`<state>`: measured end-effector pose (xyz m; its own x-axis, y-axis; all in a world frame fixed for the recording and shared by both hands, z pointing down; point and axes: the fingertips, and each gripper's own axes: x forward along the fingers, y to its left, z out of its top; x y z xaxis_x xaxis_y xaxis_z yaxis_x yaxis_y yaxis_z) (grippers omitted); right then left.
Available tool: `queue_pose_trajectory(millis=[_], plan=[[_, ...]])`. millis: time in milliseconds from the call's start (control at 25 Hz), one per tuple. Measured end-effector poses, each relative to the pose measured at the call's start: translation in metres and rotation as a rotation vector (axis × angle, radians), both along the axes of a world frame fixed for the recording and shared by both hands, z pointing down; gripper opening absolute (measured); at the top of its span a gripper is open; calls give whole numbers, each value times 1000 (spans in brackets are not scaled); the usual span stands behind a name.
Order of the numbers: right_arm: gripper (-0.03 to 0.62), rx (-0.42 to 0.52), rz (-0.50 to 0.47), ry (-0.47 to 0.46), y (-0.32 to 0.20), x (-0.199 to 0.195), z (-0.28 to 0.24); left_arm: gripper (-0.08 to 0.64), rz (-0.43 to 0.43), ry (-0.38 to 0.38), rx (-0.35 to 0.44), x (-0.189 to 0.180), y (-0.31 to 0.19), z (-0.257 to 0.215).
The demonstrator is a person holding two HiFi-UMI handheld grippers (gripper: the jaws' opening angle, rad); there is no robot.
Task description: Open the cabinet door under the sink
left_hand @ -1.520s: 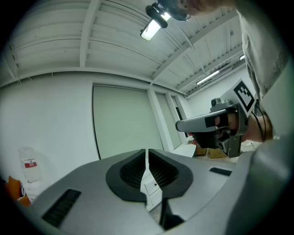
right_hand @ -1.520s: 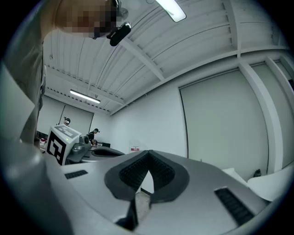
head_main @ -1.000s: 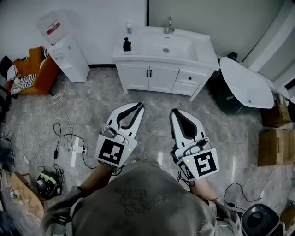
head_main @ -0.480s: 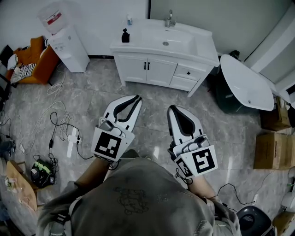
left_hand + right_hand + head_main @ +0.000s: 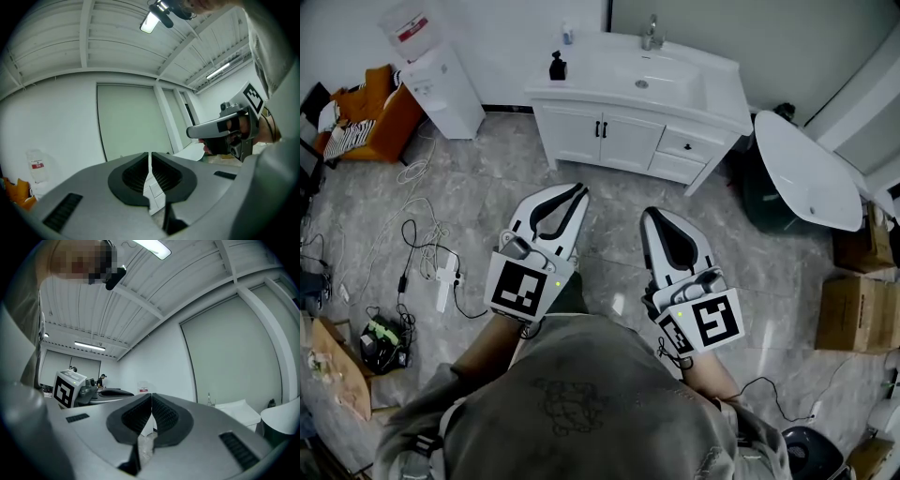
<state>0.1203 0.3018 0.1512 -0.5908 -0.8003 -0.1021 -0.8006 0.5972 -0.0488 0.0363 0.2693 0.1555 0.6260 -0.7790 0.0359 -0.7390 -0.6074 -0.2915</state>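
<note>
A white vanity with a sink (image 5: 642, 84) stands against the far wall in the head view. Below the basin are two closed white cabinet doors (image 5: 600, 141) with dark handles, and two drawers (image 5: 684, 155) sit to their right. My left gripper (image 5: 578, 190) is held well short of the cabinet, its jaws shut with nothing between them. Beside it my right gripper (image 5: 649, 217) is also shut and empty. In the left gripper view the jaws (image 5: 150, 157) meet, and the cabinet doors (image 5: 152, 192) show through the narrow slit. The right gripper view (image 5: 151, 397) shows shut jaws too.
A water dispenser (image 5: 441, 70) stands left of the vanity. Cables and a power strip (image 5: 441, 286) lie on the tiled floor at left. A white bathtub (image 5: 811, 183) and cardboard boxes (image 5: 862, 300) are at right. A soap bottle (image 5: 556, 66) sits on the counter.
Both grippers have drifted slightly forward toward the vanity as the person steps closer. Both stay shut and empty.
</note>
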Motion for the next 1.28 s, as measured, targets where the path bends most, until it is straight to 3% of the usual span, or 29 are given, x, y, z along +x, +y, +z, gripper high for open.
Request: queue_pose_trajectory(millis=[680, 1280], plan=[[28, -26, 41, 31, -100, -11, 19, 21, 61, 43, -23, -12, -95, 19], [28, -126, 51, 114, -266, -67, 42, 18, 79, 55, -108, -70, -254, 45]])
